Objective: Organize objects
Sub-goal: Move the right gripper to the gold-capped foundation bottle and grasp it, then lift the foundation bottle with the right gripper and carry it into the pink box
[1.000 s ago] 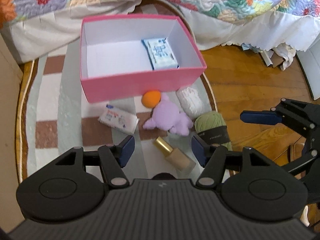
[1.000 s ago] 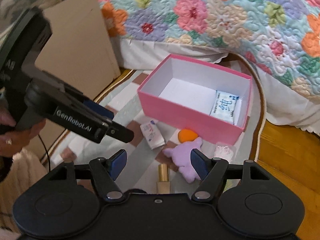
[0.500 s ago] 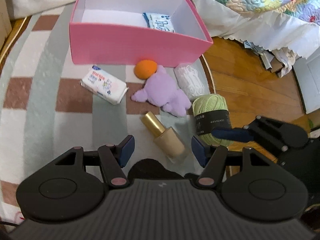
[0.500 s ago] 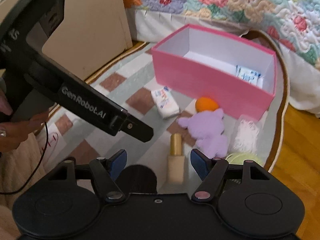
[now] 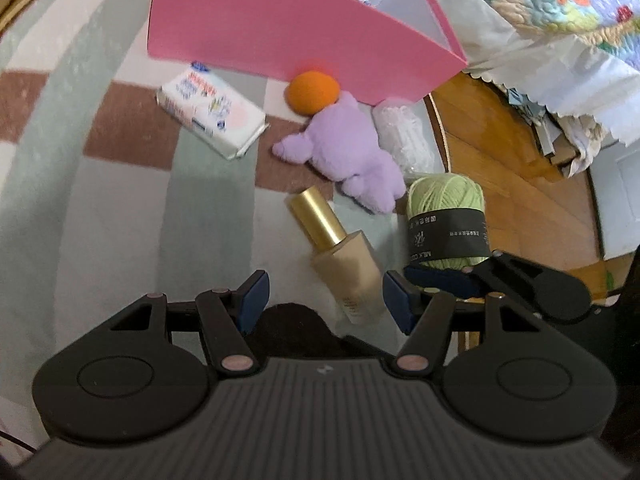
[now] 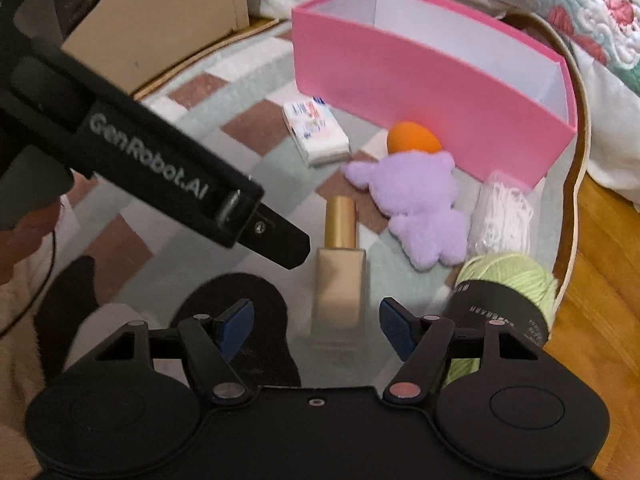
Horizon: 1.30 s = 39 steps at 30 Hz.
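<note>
A gold-capped foundation bottle (image 5: 340, 256) (image 6: 340, 276) lies on the rug. My right gripper (image 6: 316, 330) is open, low over the rug, with the bottle's base between its fingertips. My left gripper (image 5: 324, 300) is open and empty, just behind the bottle. Beyond lie a purple plush toy (image 5: 352, 152) (image 6: 416, 204), an orange sponge (image 5: 314, 90) (image 6: 412, 140), a tissue pack (image 5: 210, 110) (image 6: 316, 132), a green yarn ball (image 5: 446, 220) (image 6: 508, 292) and a white bagged bundle (image 5: 404, 136) (image 6: 502, 220). The pink box (image 5: 280, 28) (image 6: 420, 84) stands behind them.
A striped oval rug (image 5: 100, 200) covers the floor, with wooden floor (image 5: 520, 184) to its right. A quilted bed (image 5: 560, 8) stands behind the box. A cardboard panel (image 6: 160, 20) stands at the left. A black round object (image 6: 248, 300) lies under my right gripper.
Both grippers have moved down and forward toward the bottle. The box interior and the blue packet inside it have dropped out of sight. Both stay open.
</note>
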### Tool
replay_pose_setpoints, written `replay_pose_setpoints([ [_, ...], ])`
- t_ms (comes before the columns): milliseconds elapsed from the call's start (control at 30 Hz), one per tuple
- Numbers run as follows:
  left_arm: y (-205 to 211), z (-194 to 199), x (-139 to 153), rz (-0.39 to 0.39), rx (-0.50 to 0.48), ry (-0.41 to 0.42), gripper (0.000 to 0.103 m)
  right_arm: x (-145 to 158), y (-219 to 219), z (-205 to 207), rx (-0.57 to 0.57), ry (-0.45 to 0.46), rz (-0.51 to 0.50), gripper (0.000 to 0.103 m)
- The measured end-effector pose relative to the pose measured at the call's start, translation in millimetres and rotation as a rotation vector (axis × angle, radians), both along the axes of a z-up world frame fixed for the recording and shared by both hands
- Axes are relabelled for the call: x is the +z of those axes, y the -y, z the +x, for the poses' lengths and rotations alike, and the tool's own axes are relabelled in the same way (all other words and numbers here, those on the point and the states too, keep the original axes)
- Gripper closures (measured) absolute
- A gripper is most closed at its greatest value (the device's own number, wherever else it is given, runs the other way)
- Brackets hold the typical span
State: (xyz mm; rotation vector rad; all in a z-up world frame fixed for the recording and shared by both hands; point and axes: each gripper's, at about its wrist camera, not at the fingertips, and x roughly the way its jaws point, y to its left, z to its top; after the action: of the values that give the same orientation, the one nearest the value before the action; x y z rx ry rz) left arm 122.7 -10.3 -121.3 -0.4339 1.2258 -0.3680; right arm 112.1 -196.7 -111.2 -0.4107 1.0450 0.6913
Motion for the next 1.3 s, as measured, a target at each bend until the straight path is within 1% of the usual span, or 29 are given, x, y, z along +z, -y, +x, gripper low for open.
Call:
replay_pose_setpoints([
  [100,-3,3,-15,-0.042,0.031,-0.035,0.043,-14,-3,5,-0.035,-0.007,-0.035,0.043],
  [167,-4,4,-21,-0.072,0.044,-0.053,0.044,-25,-4,11,-0.076,-0.021,-0.066,0.059],
  [200,-4,4,-24,-0.085,0.049,-0.059,0.045,-30,-4,14,-0.094,-0.038,-0.078,0.061],
  [233,-4,4,-26,-0.094,0.055,-0.062,0.046,-33,-2,16,-0.108,-0.058,-0.065,0.063],
  [367,-4,4,-30,-0.133,0.060,-0.080,0.053,-33,-3,14,-0.143,-0.063,-0.045,0.063],
  [433,-4,3,-31,-0.148,0.060,-0.084,0.055,-33,1,18,-0.195,-0.106,-0.002,0.063],
  [567,-2,2,-32,-0.137,0.060,-0.081,0.056,-34,15,29,-0.298,-0.212,0.105,0.063],
  [667,-3,2,-36,-0.128,0.062,-0.096,0.056,-35,21,28,-0.334,-0.282,0.179,0.063],
  [733,-2,3,-40,-0.122,0.064,-0.107,0.055,-36,23,25,-0.348,-0.312,0.211,0.062],
  [833,-3,4,-44,-0.141,0.073,-0.120,0.055,-37,24,24,-0.358,-0.320,0.232,0.062],
  [900,-3,5,-46,-0.150,0.082,-0.131,0.053,-38,28,25,-0.369,-0.335,0.256,0.062],
  [1033,-2,4,-48,-0.160,0.083,-0.125,0.054,-41,37,26,-0.394,-0.360,0.306,0.062],
  [1100,1,4,-47,-0.155,0.076,-0.113,0.056,-40,40,25,-0.394,-0.361,0.313,0.062],
  [1167,3,4,-48,-0.172,0.063,-0.111,0.065,-39,40,23,-0.392,-0.356,0.312,0.062],
  [1200,5,4,-48,-0.177,0.062,-0.113,0.065,-39,38,23,-0.392,-0.354,0.311,0.062],
  [1300,7,2,-45,-0.160,0.050,-0.098,0.065,-39,37,23,-0.397,-0.357,0.311,0.062],
])
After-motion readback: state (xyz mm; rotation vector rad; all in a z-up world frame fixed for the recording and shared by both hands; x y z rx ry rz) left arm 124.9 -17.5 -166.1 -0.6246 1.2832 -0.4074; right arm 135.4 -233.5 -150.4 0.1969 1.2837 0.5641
